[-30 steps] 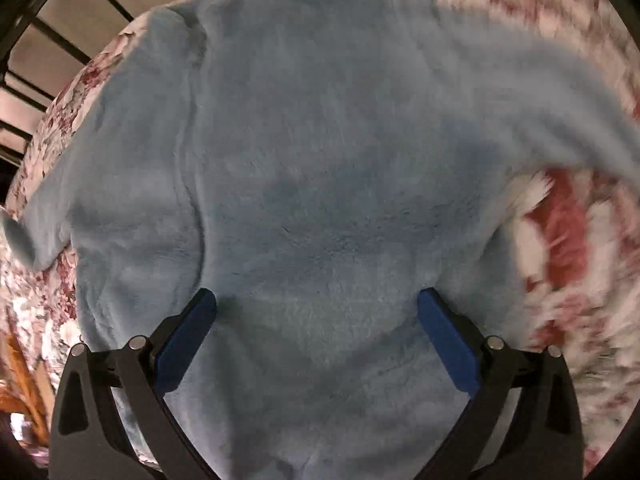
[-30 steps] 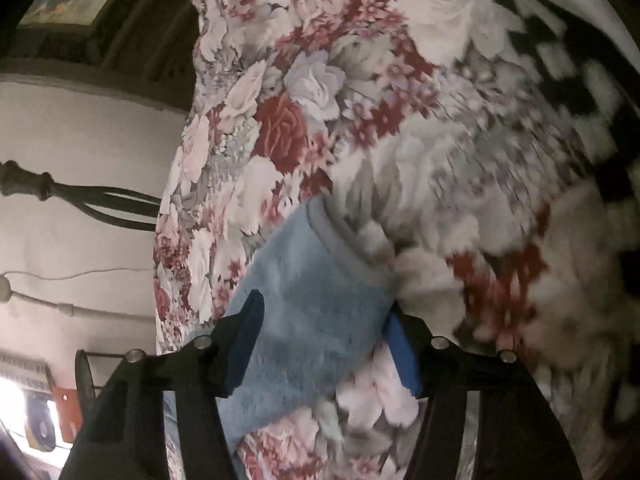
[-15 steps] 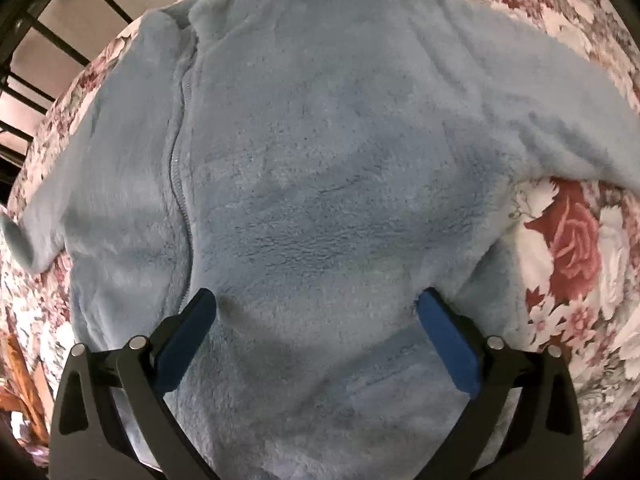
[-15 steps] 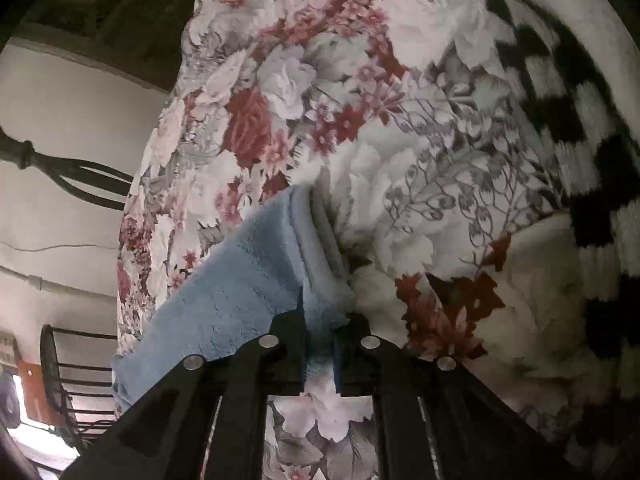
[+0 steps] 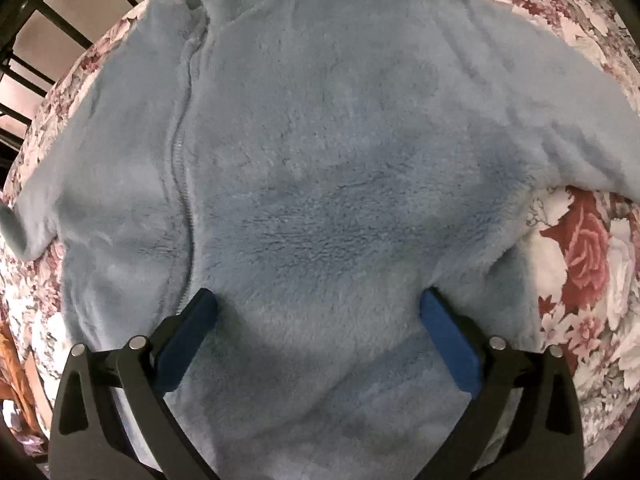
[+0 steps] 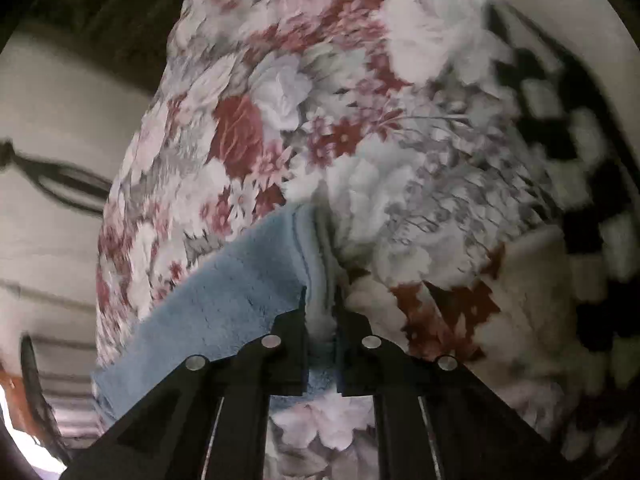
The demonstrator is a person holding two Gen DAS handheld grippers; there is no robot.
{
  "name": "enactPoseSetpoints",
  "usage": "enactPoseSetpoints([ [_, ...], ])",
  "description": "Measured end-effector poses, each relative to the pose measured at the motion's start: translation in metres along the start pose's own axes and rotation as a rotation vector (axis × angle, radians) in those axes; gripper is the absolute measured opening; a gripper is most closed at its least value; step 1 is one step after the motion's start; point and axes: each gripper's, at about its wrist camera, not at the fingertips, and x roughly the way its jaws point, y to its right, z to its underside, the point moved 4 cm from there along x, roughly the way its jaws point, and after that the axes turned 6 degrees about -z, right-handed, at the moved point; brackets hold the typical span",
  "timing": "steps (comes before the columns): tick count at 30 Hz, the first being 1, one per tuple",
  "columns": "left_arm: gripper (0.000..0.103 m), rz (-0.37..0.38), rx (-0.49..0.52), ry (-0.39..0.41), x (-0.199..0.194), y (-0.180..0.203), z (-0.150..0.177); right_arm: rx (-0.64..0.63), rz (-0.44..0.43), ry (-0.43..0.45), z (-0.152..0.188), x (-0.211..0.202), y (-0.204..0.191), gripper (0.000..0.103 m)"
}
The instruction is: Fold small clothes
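- The little blue fleece jacket [image 5: 320, 168] lies spread face-up on the flowered bedspread [image 5: 580, 248], its zip [image 5: 182, 152] running up to the collar at the far end, so the whole body is laid out ready for folding.
- One sleeve trails off toward the right, and its ribbed cuff [image 6: 308, 248] is pinched in the right tongs [image 6: 322, 320], which are drawn nearly together on it; I'd guess the sleeve is being taken up to fold it in across the chest.
- The left tongs [image 5: 318, 304] stand wide, their blue pads [image 5: 448, 340] either side of the lower front, holding nothing; whether they press the fleece down I cannot tell.
- The fabric is thick, plush and soft-piled, likely to slump rather than crease.
- A black-and-white checked blanket [image 6: 592, 168] lies beyond the cuff; a dark metal bed rail [image 5: 24, 80] shows past the jacket.
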Motion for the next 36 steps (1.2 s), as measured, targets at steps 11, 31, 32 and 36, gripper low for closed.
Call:
enactPoseSetpoints([
  [11, 0.099, 0.027, -0.146, 0.034, -0.032, -0.085, -0.015, -0.285, -0.242, 0.010, 0.056, -0.034, -0.153, 0.009],
  [31, 0.099, 0.131, -0.276, -0.005, -0.007, -0.131, -0.081, -0.513, -0.385, -0.264, 0.234, -0.031, -0.285, 0.010],
  [32, 0.099, 0.140, -0.296, -0.010, -0.003, -0.138, -0.086, -0.517, -0.389, -0.275, 0.240, -0.028, -0.290, 0.010],
  [36, 0.099, 0.157, -0.370, -0.028, 0.004, -0.162, -0.090, -0.565, -0.404, -0.303, 0.272, -0.024, -0.314, 0.010],
])
